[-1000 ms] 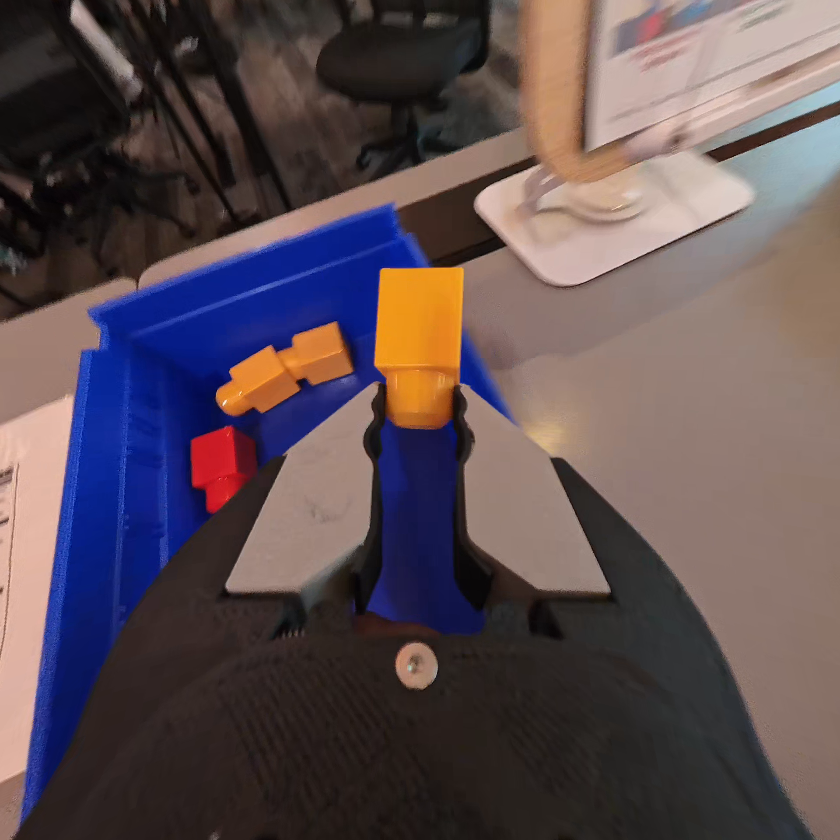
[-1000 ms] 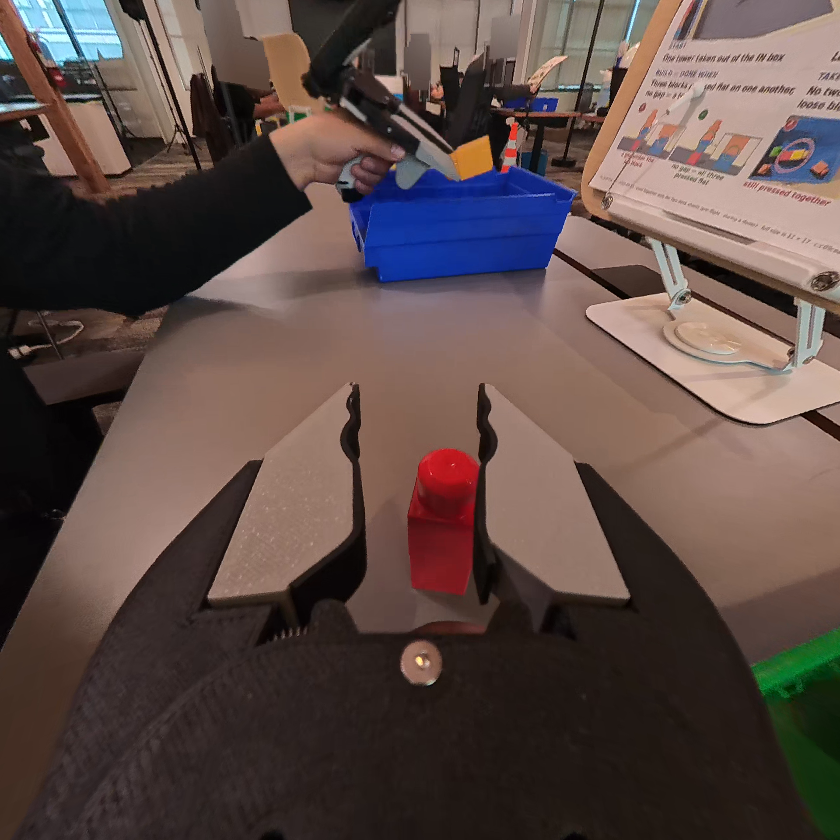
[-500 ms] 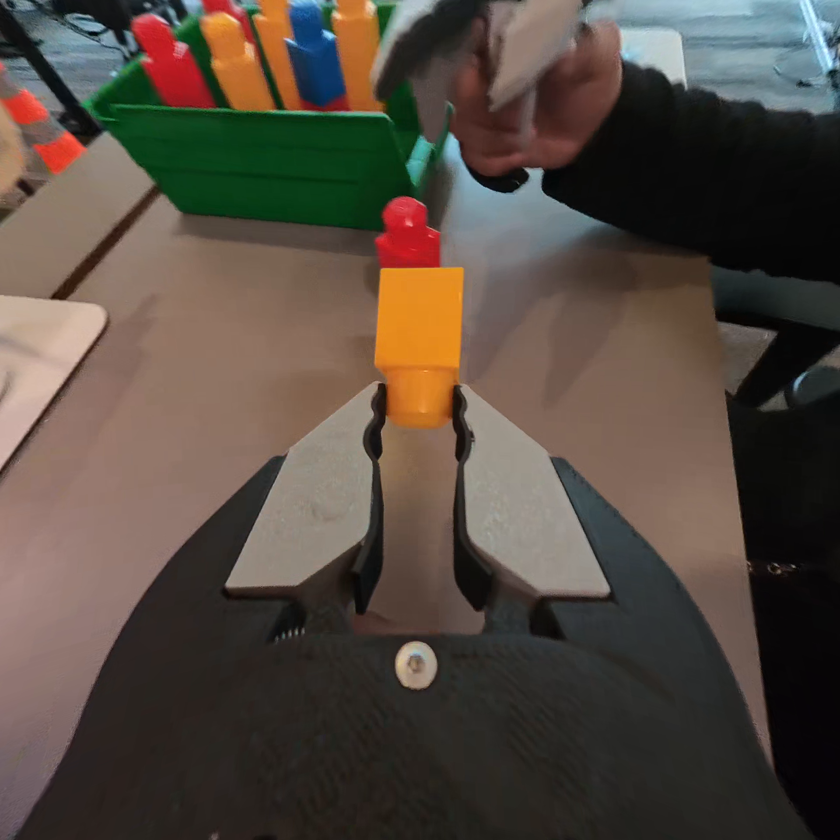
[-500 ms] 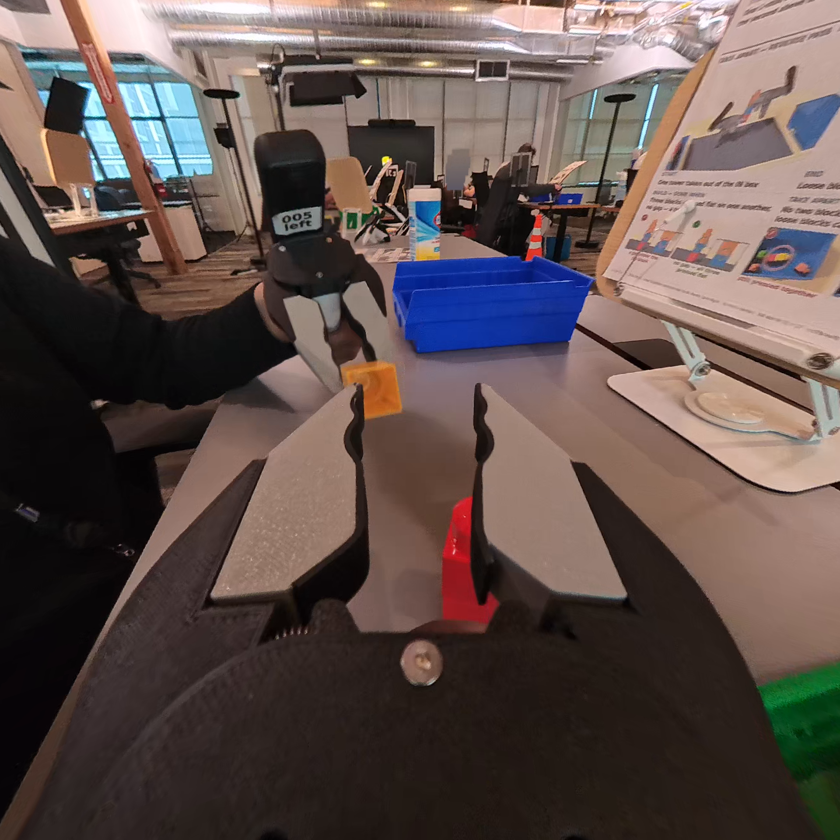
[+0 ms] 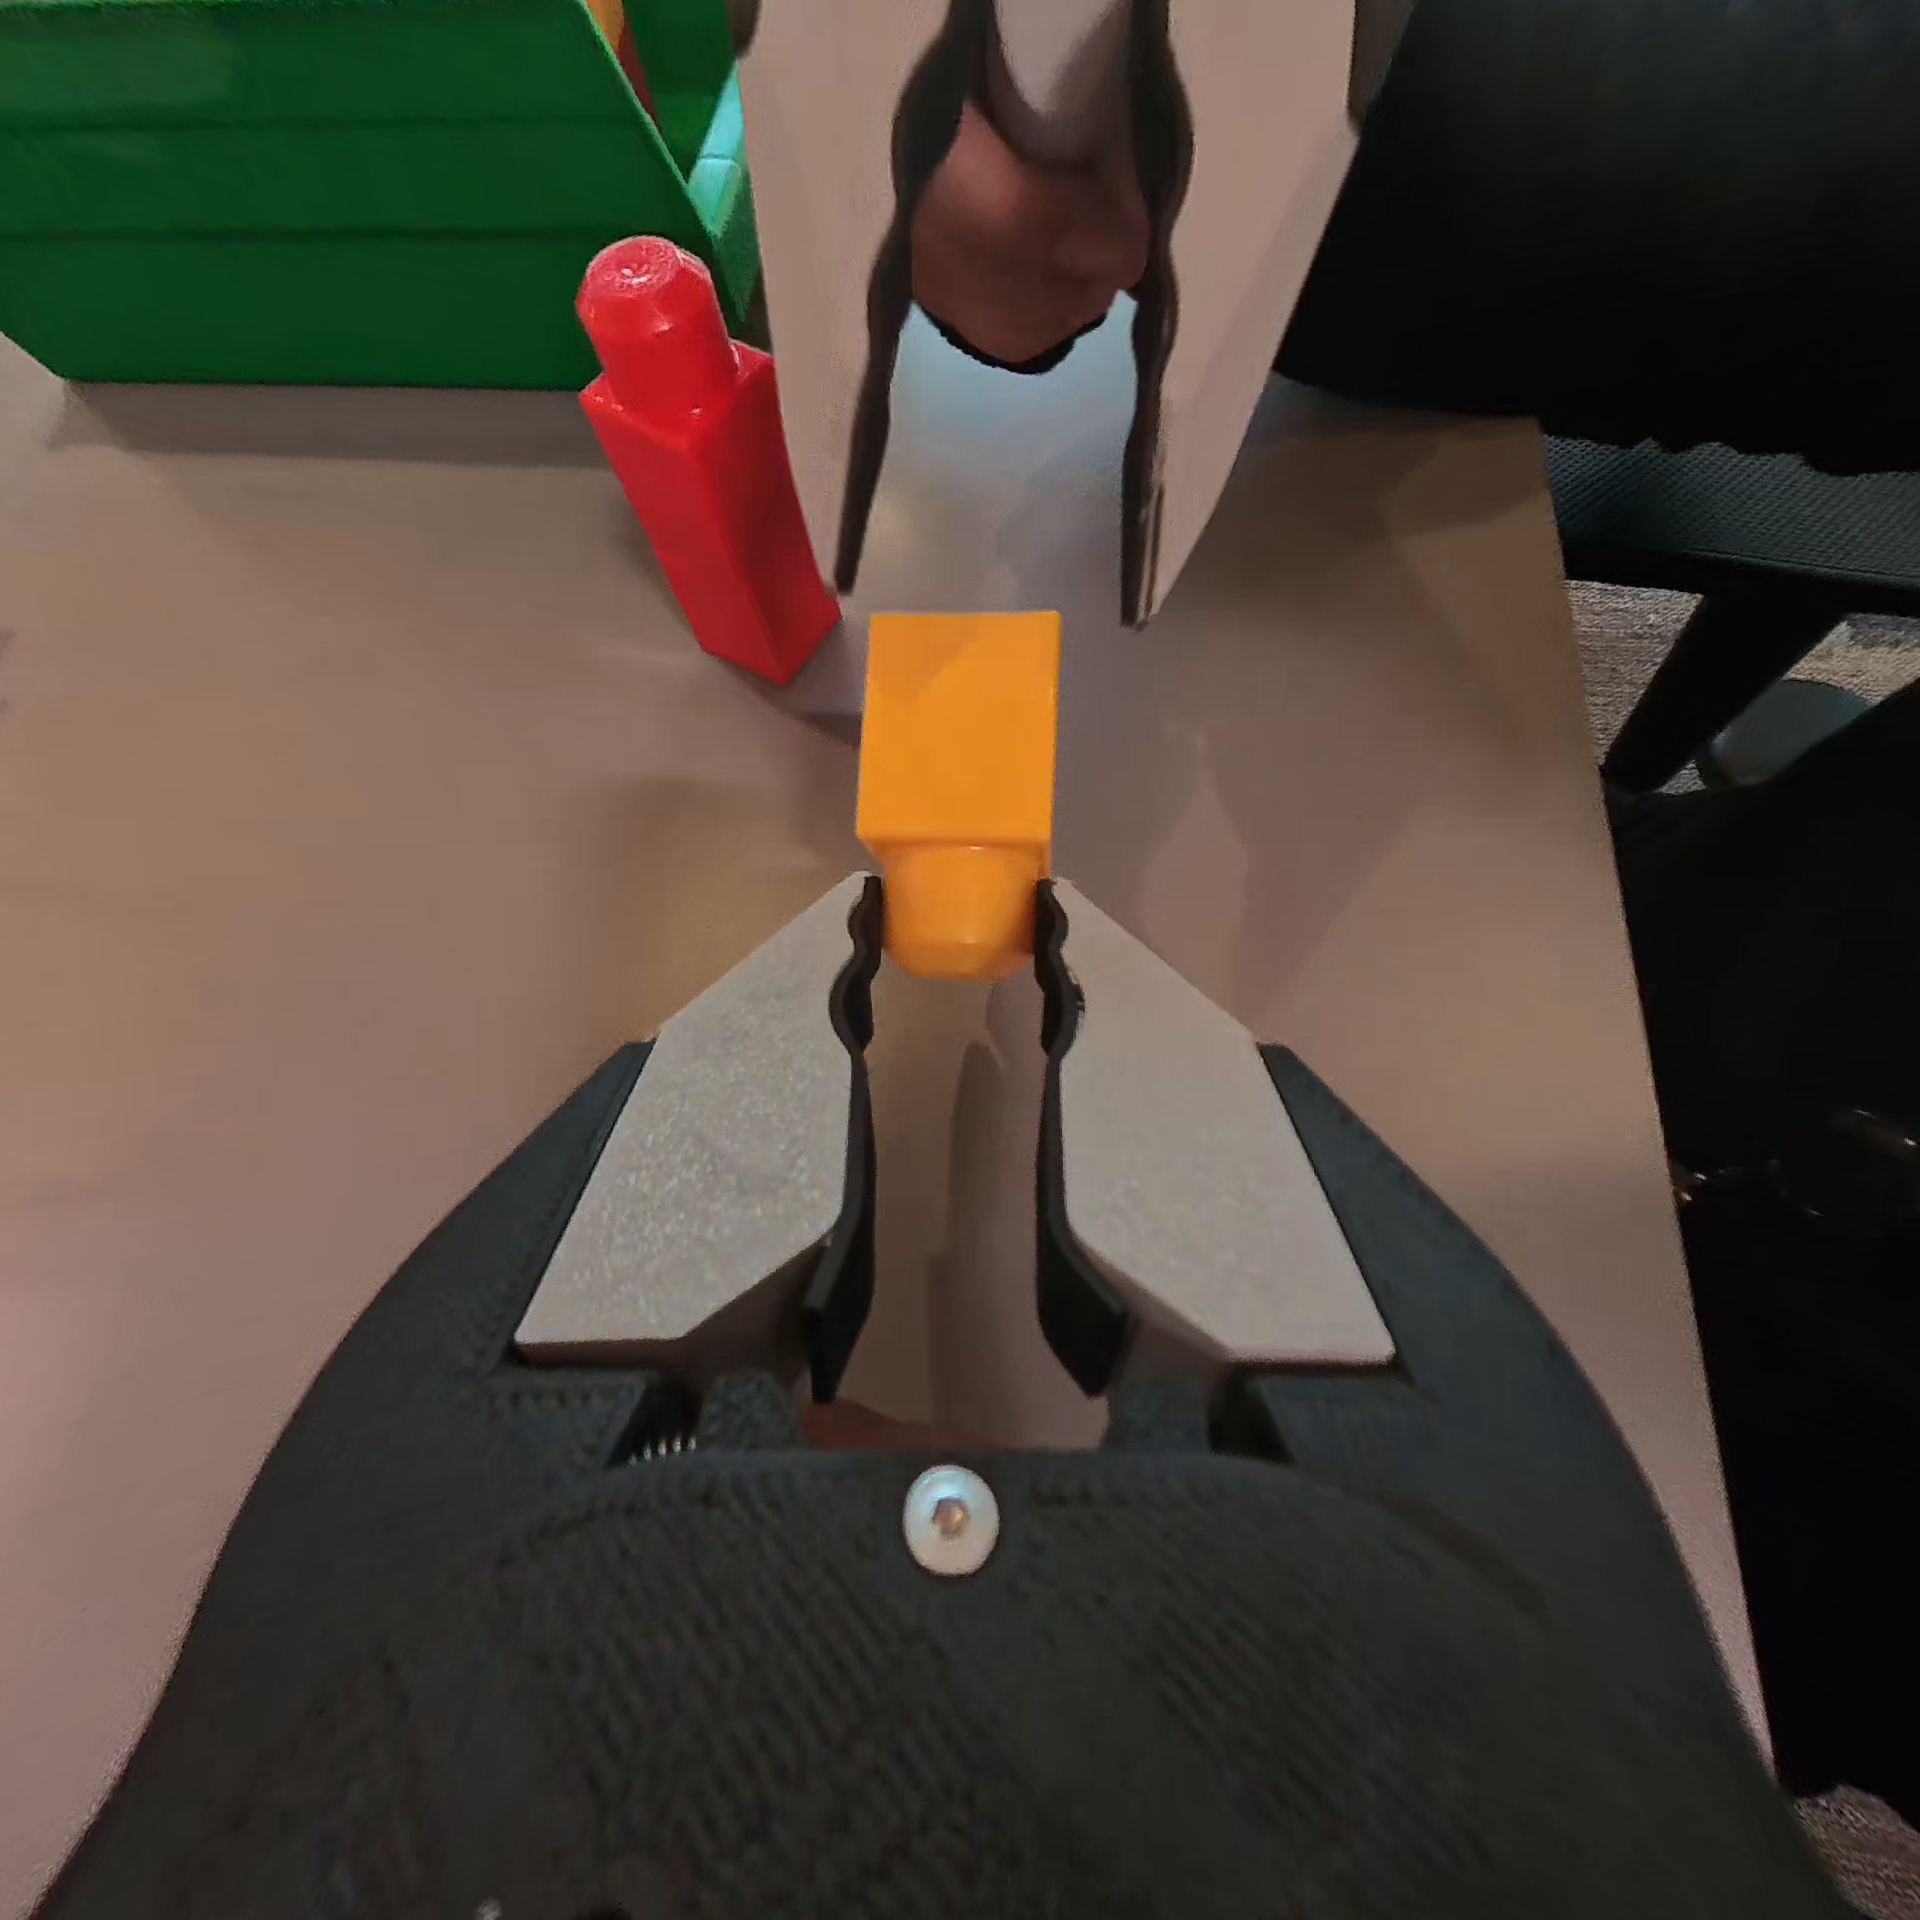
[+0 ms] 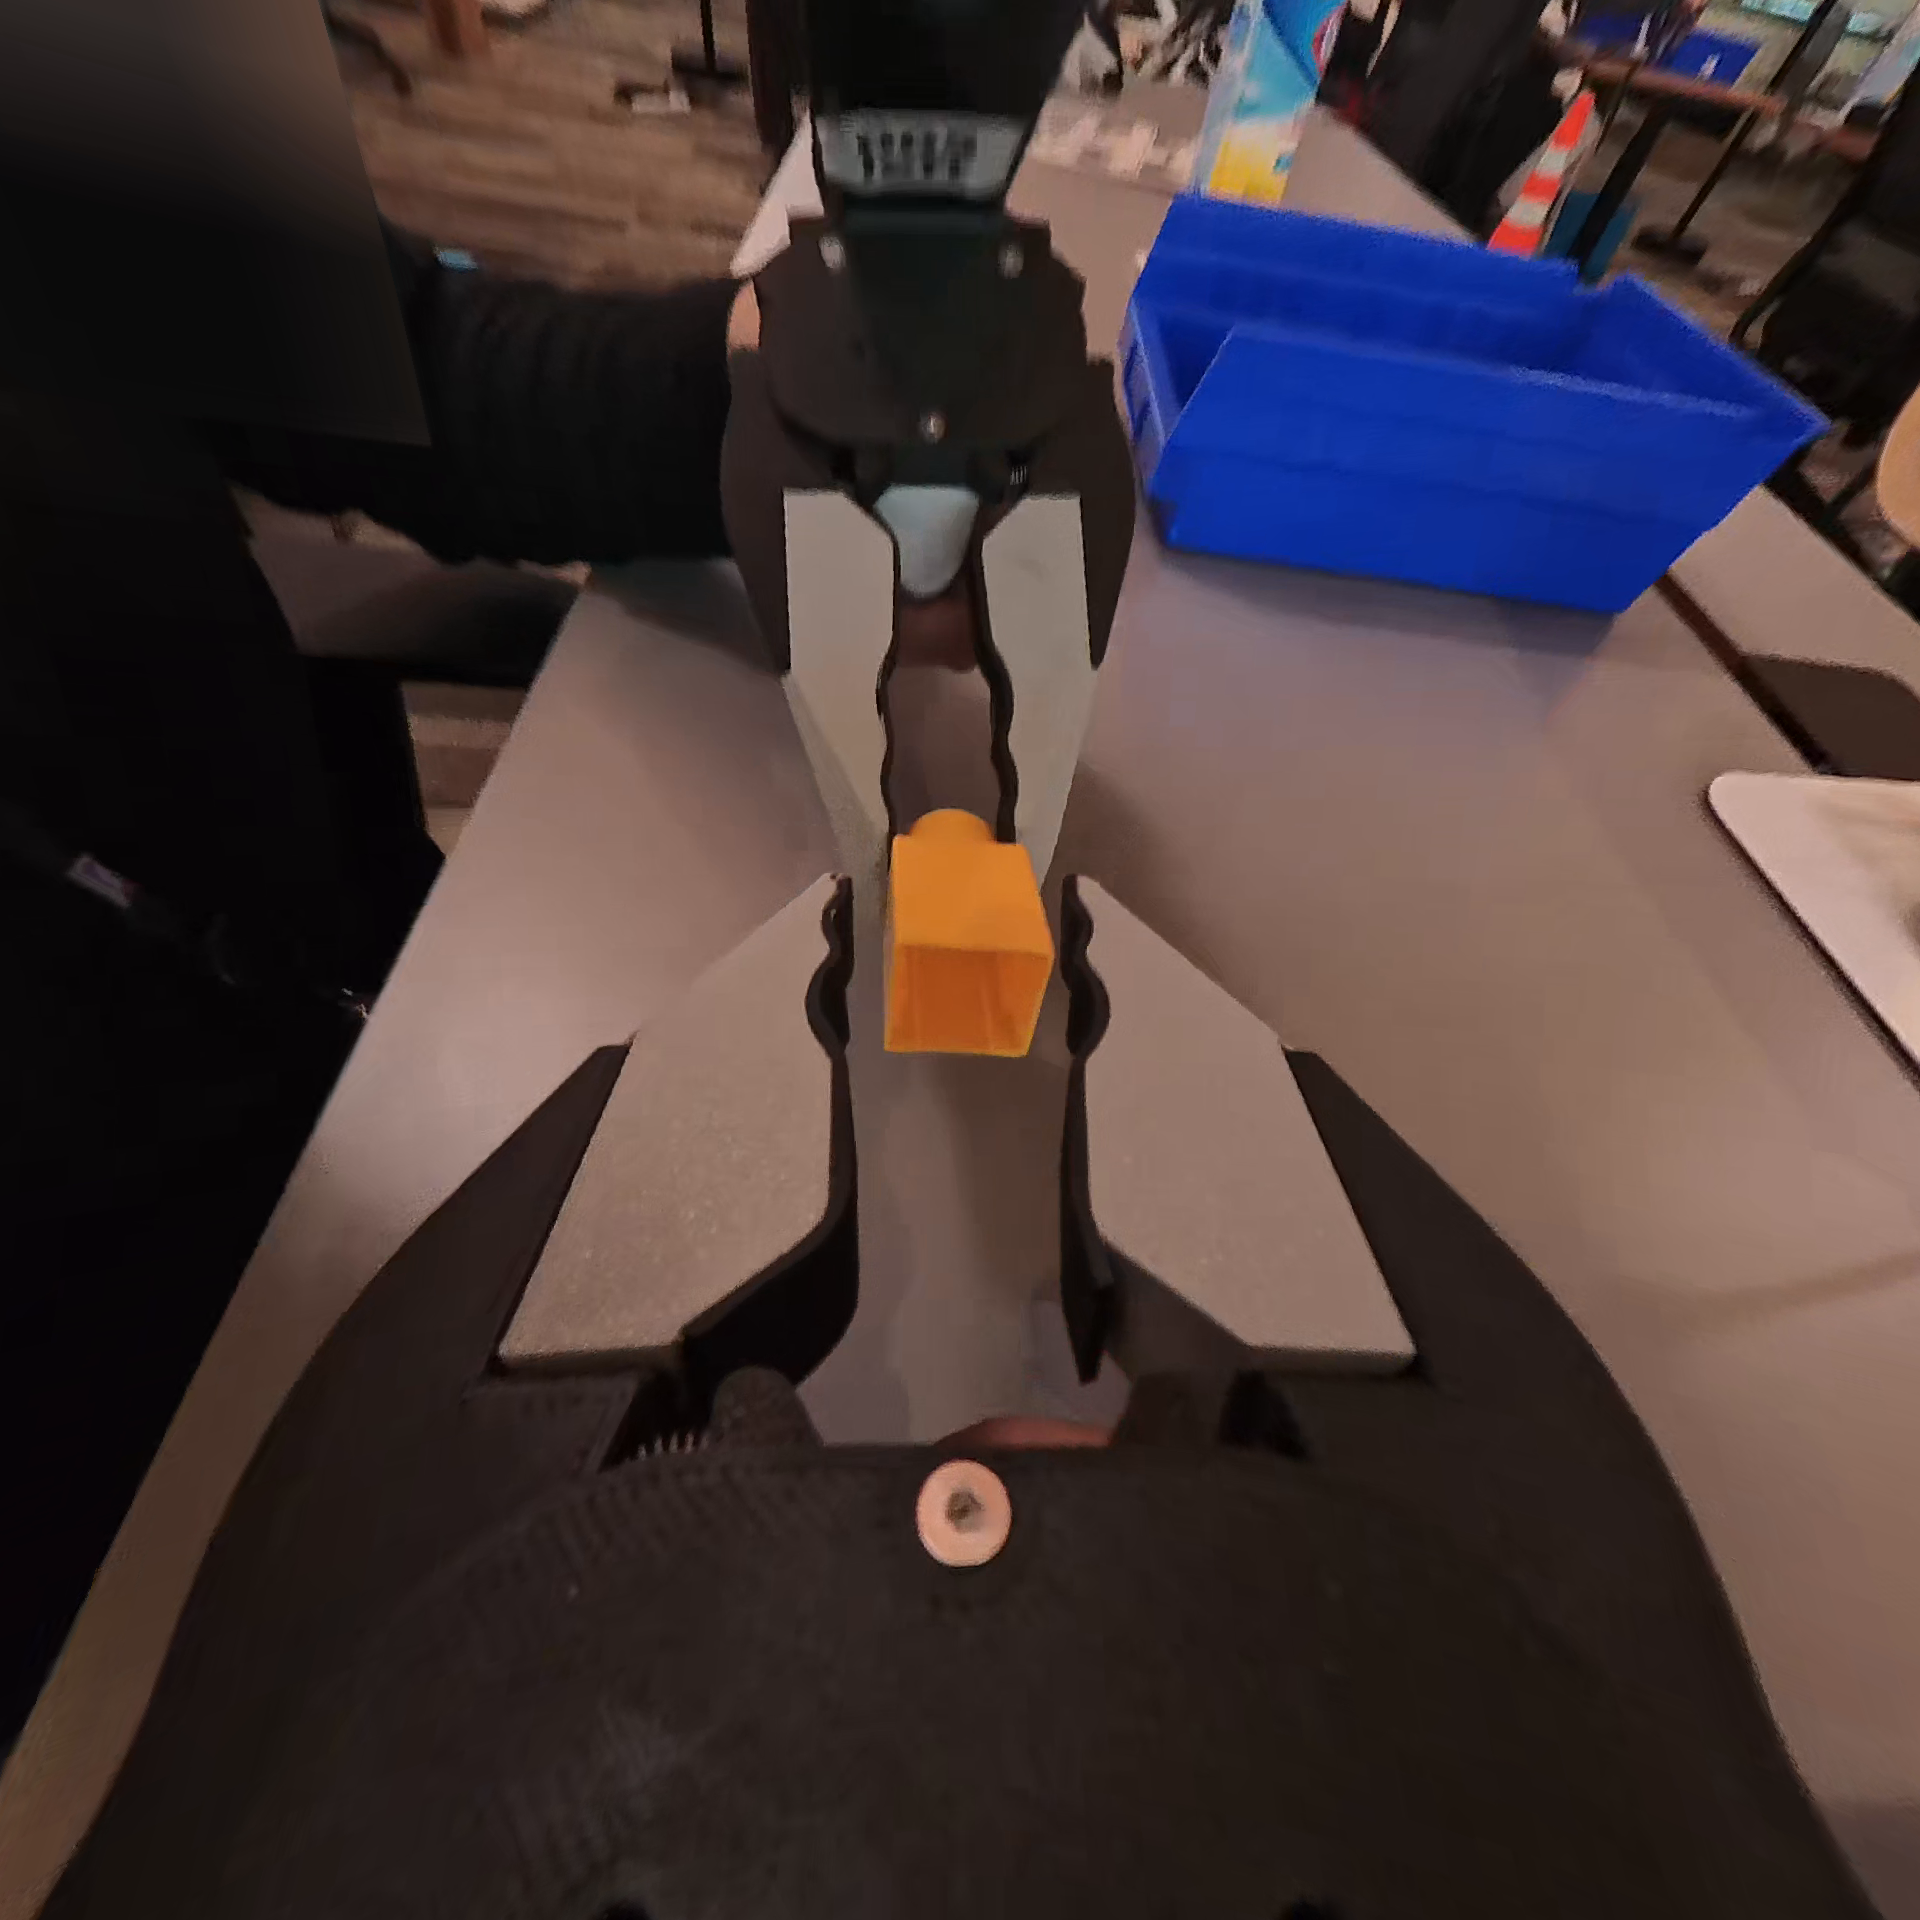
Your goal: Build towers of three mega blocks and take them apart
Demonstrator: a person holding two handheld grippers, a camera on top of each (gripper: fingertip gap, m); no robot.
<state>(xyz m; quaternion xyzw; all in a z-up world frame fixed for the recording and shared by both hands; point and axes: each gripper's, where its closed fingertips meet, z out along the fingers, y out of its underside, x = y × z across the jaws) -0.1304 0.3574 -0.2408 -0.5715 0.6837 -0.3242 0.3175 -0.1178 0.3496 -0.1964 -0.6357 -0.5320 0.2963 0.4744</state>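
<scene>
Orange block pinched by its stud alone, second claw closing round its body

Left wrist view: the left gripper (image 5: 958, 914) clamps the orange block (image 5: 958, 727) only by its stud, so a nudge could twist it loose; the red block (image 5: 707, 468) stands on the table (image 5: 312, 831) at 10 o'clock. Right wrist view: the right gripper (image 6: 958, 961), level and head-on, brackets the block's hollow end with narrow gaps, seemingly not yet pressing.

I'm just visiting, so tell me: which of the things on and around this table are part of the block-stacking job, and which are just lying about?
Part of the job:
- orange block, pinched by its stud in the left gripper
- right gripper, open around that block
- red block, standing on the table
- green bin
- blue bin

Just lying about:
- white stand base
- traffic cone
</scene>
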